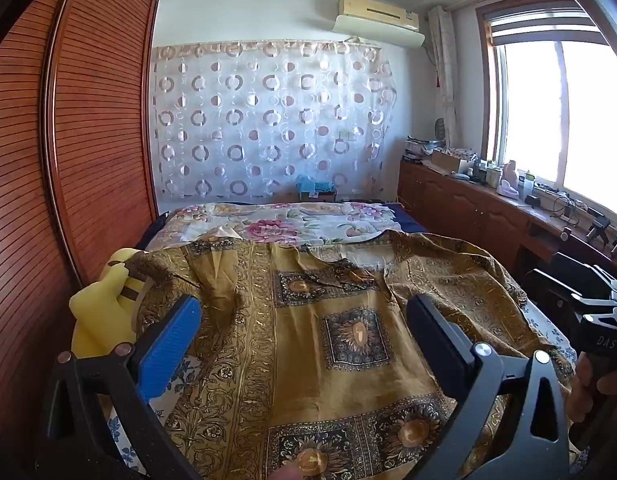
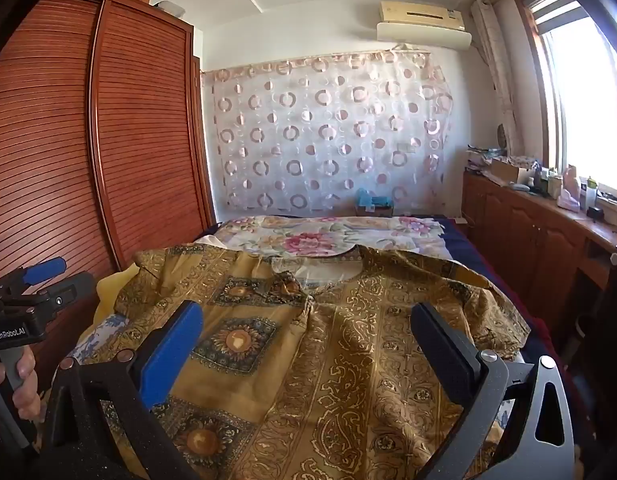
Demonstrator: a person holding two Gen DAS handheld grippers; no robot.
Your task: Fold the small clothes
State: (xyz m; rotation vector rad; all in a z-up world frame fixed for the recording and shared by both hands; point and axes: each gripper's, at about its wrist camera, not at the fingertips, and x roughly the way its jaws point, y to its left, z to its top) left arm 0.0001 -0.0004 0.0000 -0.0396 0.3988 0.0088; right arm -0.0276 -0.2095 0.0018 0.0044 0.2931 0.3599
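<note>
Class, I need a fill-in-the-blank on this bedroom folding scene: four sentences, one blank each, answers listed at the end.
1. The gold patterned shirt lies spread on the ____.
2. Both the left gripper and the right gripper are ____, holding nothing.
3. On each gripper, one of the fingers is black and the other is ____.
4. Beside the shirt's sleeve, near the wardrobe, sits a ____ plush toy.

Missing words: bed; open; blue; yellow
</note>
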